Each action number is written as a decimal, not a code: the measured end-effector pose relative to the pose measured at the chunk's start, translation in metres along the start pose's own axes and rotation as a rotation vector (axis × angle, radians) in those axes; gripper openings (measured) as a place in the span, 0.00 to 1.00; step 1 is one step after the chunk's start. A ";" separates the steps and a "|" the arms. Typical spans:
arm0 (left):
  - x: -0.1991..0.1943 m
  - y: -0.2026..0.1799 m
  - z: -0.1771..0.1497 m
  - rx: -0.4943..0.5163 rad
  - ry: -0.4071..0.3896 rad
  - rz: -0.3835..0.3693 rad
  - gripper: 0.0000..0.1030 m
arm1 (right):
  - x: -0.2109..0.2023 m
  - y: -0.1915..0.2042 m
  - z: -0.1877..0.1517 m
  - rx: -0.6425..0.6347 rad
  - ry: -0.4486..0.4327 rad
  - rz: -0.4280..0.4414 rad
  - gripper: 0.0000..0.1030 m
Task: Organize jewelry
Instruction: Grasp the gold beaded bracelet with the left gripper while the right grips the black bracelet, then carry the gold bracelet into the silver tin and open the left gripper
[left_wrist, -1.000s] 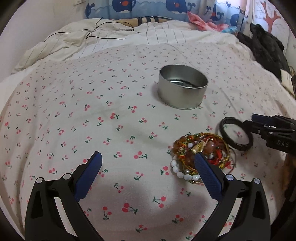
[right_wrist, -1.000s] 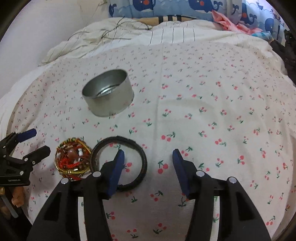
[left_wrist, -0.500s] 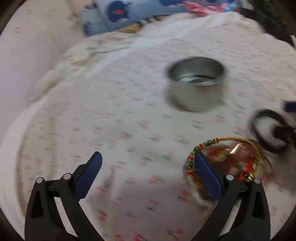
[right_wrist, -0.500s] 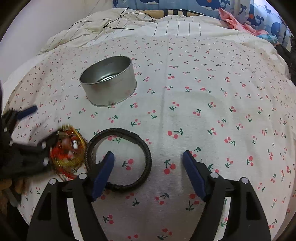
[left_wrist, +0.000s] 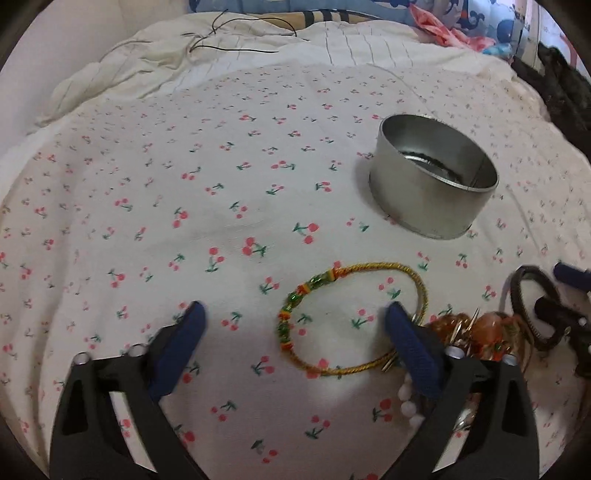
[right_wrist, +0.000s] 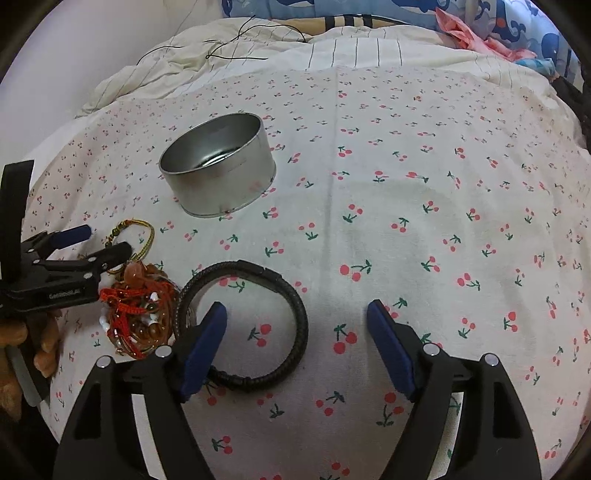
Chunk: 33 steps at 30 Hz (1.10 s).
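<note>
1. the left hand-held gripper (left_wrist: 291, 328) is closing, its jaws apart over the cherry-print bed sheet (left_wrist: 184, 221); part of a gold cord bracelet (left_wrist: 347, 317) lies between them, not yet pinched.
2. the right hand-held gripper (right_wrist: 297, 325) is closing too, unclenched, with one side of a black braided bracelet (right_wrist: 295, 302) between its jaws.
3. a tangled pile of red and amber bead bracelets (right_wrist: 140, 314) lies just beside the black one.
4. a round metal tin (right_wrist: 218, 170) stands open, farther up the bed.
</note>
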<state>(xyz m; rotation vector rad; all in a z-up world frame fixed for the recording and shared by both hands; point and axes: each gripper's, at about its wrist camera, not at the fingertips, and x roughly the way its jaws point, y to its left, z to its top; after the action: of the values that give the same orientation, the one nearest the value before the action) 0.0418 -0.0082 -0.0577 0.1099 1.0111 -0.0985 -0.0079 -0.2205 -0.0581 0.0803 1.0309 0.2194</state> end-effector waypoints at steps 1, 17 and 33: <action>0.002 0.001 0.000 -0.014 0.007 -0.022 0.70 | 0.000 0.001 0.000 -0.006 0.003 -0.004 0.54; -0.037 0.048 0.009 -0.158 -0.044 -0.246 0.05 | -0.021 0.004 0.005 0.004 -0.111 0.061 0.08; -0.097 0.004 0.061 -0.057 -0.144 -0.389 0.05 | -0.039 -0.001 0.014 0.052 -0.195 0.102 0.09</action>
<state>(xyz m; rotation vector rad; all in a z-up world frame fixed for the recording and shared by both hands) 0.0424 -0.0097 0.0566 -0.1463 0.8801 -0.4262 -0.0149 -0.2297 -0.0179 0.1985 0.8393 0.2720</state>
